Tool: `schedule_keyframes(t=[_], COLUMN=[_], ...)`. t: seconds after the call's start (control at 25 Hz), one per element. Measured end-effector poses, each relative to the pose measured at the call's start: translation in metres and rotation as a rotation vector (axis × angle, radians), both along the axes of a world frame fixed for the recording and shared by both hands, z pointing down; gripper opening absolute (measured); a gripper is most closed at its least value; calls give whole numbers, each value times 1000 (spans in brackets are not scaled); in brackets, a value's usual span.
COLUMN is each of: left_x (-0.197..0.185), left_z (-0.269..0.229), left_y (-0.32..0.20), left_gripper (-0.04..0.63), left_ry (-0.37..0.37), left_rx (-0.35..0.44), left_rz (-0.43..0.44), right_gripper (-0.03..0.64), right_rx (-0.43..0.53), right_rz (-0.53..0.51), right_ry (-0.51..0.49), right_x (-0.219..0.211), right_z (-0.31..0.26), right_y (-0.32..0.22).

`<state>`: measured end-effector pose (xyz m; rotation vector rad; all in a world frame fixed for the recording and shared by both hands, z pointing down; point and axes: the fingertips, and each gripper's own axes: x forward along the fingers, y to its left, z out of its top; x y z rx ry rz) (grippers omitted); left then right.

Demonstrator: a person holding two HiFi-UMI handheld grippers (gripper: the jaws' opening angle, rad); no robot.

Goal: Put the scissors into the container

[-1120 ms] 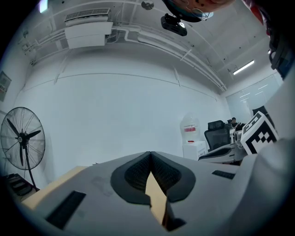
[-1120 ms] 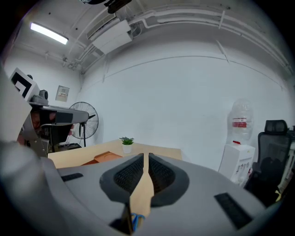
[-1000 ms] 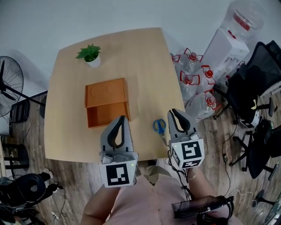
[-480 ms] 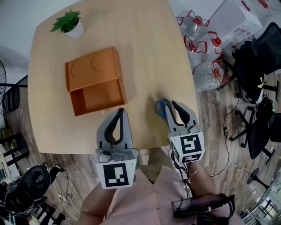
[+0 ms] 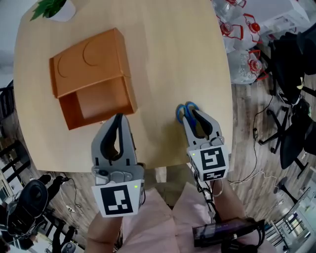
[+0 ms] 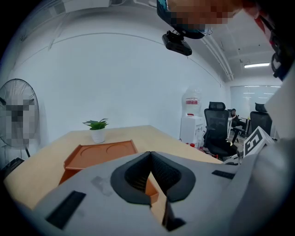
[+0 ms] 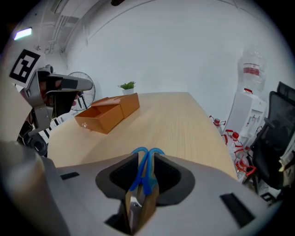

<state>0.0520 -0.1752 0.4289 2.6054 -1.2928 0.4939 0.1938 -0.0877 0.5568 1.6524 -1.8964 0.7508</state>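
Vs 0.5 s ago, our R tool (image 5: 197, 117) has moved up: the scissors (image 5: 184, 110) now sit handles-first between its jaws, apparently clamped, by the table (image 5: 168, 54) front edge. L tool (image 5: 117, 121) has its jaws together, near the orange container (image 5: 89, 69).

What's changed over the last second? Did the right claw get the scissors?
The right claw moved forward over the scissors, which lay free on the table beside it a second ago. It now grips their blue handles. The left claw stays shut and empty near the container. The container and the plant have not moved on the table.
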Motion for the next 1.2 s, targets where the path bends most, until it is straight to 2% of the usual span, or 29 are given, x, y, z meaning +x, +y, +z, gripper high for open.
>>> schedule_keyframes(t=[0.28,0.44,0.56,1.0,1.2], left_x=[2,-1,-3,0,3], left_z=[25,19,14,-8,-35], left_y=[-10,-9,-10,-3,4], left_gripper=[5,5,5,5,5], left_ry=[-3,9,10,32,46], left_rx=[-42,-39,-33,8,68], left_rz=[-8,-10,-13,-15,-27], right_gripper=[113,97,86,80,78], right_rx=[-93,-148,-151,45,161], right_rz=[11,-7,-24,-15,-17], right_ry=[44,95,94,85,108], right_x=[5,3,1,3,8], right_z=[16,16,15,-30,-66], right_y=[-8,-6,-7,-20,-28])
